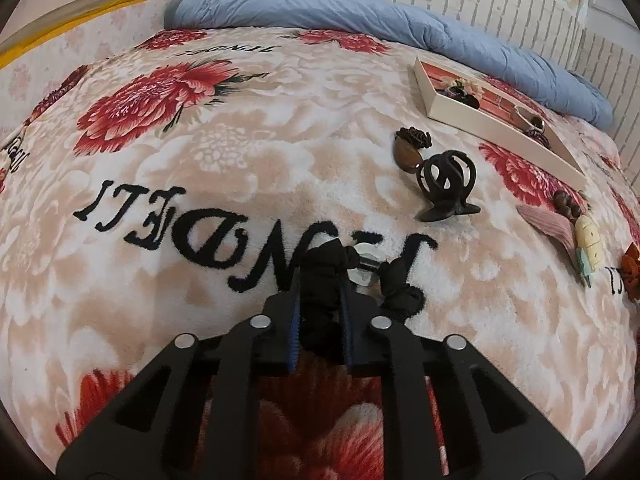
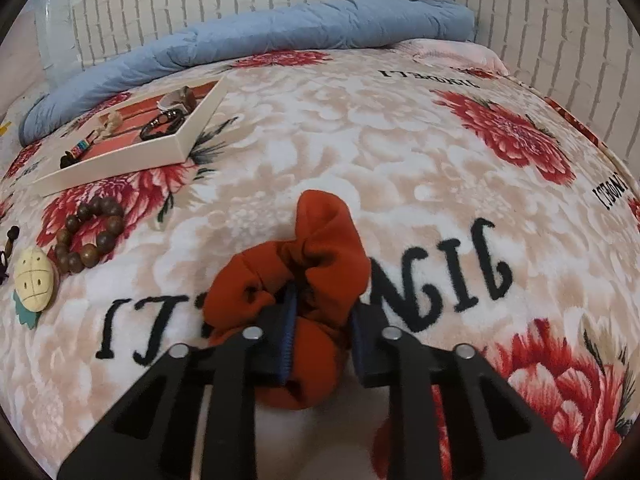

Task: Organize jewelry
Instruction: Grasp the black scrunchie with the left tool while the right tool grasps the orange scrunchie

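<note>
My left gripper [image 1: 320,300] is shut on a black scrunchie [image 1: 400,284] with a clear gem, low over the floral blanket. My right gripper [image 2: 322,320] is shut on an orange scrunchie [image 2: 316,252], also low over the blanket. A white tray [image 1: 496,126] with a red lining lies at the far right in the left wrist view and holds several pieces. The tray shows at the far left in the right wrist view [image 2: 182,142], holding a black bracelet [image 2: 160,128] and a beaded charm [image 2: 78,150].
A dark claw clip [image 1: 444,184] and a brown clip [image 1: 408,148] lie ahead of the left gripper. A pink clip [image 1: 548,224], a cream turtle clip [image 2: 34,280] and a wooden bead bracelet [image 2: 88,236] lie near the tray. A rolled blue quilt [image 2: 280,36] lines the brick wall.
</note>
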The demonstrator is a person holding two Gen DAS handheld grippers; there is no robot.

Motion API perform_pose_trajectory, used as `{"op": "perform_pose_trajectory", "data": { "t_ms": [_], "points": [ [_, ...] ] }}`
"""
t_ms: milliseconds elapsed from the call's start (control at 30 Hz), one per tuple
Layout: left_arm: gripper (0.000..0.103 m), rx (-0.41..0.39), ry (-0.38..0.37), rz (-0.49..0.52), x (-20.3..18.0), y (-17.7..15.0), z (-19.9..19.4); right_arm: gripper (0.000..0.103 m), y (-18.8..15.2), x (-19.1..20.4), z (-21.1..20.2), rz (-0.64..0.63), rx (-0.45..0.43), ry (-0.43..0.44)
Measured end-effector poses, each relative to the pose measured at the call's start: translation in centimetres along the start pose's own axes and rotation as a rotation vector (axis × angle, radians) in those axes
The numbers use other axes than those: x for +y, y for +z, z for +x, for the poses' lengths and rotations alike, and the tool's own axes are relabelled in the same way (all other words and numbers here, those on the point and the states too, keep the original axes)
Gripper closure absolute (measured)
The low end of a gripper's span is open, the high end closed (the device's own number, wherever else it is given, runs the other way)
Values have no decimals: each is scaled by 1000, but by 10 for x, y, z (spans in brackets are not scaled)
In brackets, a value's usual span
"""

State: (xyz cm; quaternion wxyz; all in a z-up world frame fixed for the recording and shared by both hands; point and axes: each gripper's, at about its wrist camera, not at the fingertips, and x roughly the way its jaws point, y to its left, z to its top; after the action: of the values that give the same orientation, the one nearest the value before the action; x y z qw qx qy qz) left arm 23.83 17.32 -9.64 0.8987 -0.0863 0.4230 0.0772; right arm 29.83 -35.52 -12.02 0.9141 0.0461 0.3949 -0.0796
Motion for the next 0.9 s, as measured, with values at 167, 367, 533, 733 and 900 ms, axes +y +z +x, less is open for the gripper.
{"op": "perform_pose_trajectory", "data": {
  "t_ms": [167, 367, 533, 733, 900],
  "points": [
    [93, -19, 2, 5, 0, 2, -6, 87, 4, -3, -18, 25, -75, 25],
    [93, -74, 7, 26, -7, 16, -22, 88, 21, 8, -34, 15, -139, 55],
    [93, -126, -5, 35, -19, 47, -35, 88, 43, 28, -44, 7, -181, 93],
    [93, -187, -40, 91, -64, 90, -37, 88, 77, 68, -42, -25, -220, 136],
    [93, -221, -80, 126, -106, 121, -25, 88, 102, 100, -29, -37, -238, 177]
  ]
}}
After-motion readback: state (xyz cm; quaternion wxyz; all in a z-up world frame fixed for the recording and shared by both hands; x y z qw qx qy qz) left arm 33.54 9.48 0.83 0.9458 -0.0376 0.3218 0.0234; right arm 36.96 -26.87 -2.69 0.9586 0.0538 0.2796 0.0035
